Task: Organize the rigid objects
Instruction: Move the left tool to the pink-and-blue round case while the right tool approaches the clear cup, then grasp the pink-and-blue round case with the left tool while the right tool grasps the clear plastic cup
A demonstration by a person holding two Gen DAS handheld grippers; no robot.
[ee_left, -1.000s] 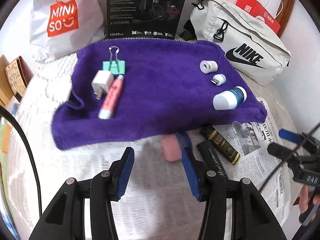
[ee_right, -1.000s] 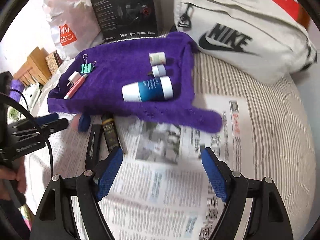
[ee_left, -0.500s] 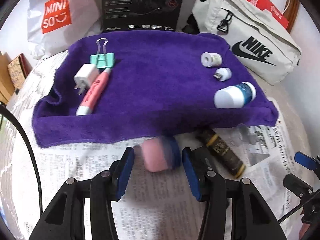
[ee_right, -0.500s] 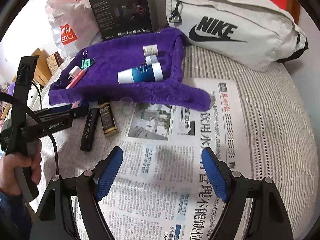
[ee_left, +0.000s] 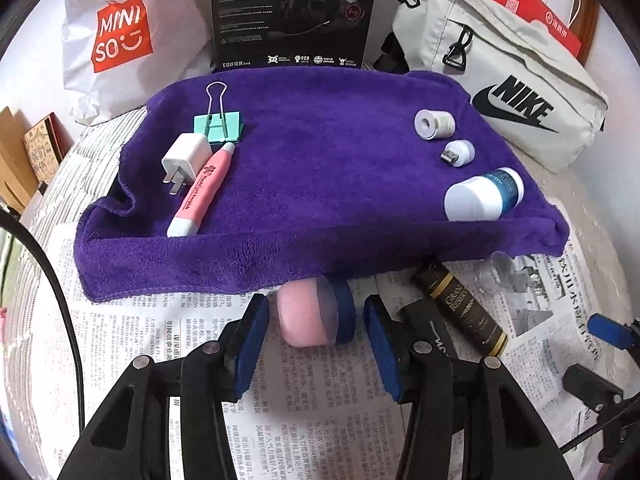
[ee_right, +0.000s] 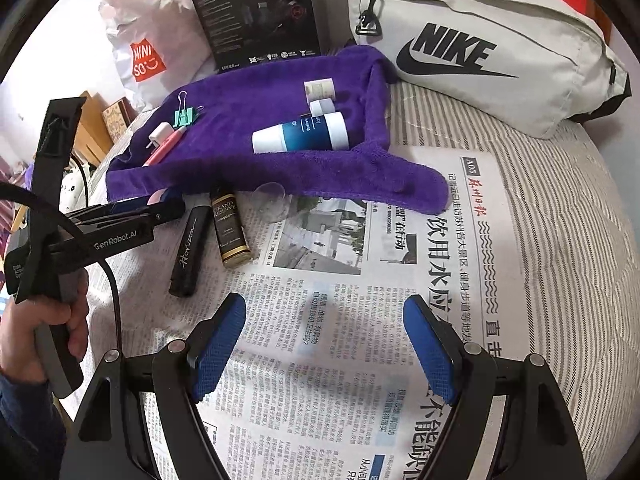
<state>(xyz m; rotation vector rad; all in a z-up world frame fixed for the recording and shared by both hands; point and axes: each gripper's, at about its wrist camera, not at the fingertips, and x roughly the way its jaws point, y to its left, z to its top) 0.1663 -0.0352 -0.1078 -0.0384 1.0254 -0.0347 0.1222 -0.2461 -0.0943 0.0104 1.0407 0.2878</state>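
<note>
A pink and blue round case (ee_left: 316,312) lies on newspaper at the purple towel's (ee_left: 320,168) front edge. My left gripper (ee_left: 316,338) is open, its fingers either side of the case, not touching it. On the towel lie a green binder clip (ee_left: 218,122), white charger plug (ee_left: 185,160), pink pen (ee_left: 202,190), white tape roll (ee_left: 434,124), small USB light (ee_left: 459,153) and blue-white bottle (ee_left: 484,199). My right gripper (ee_right: 324,344) is open and empty over newspaper (ee_right: 360,320). The left gripper also shows in the right wrist view (ee_right: 160,206).
A black Horizon tube (ee_right: 190,250), a gold-banded black bottle (ee_right: 230,232) and a clear cap (ee_right: 272,200) lie on the newspaper by the towel. Behind stand a Miniso bag (ee_left: 120,36), a black headset box (ee_left: 292,12) and a Nike bag (ee_left: 508,92).
My left gripper has moved forward until the pink and blue case sits between its open fingers. My right gripper has pulled back from the towel, staying open.
</note>
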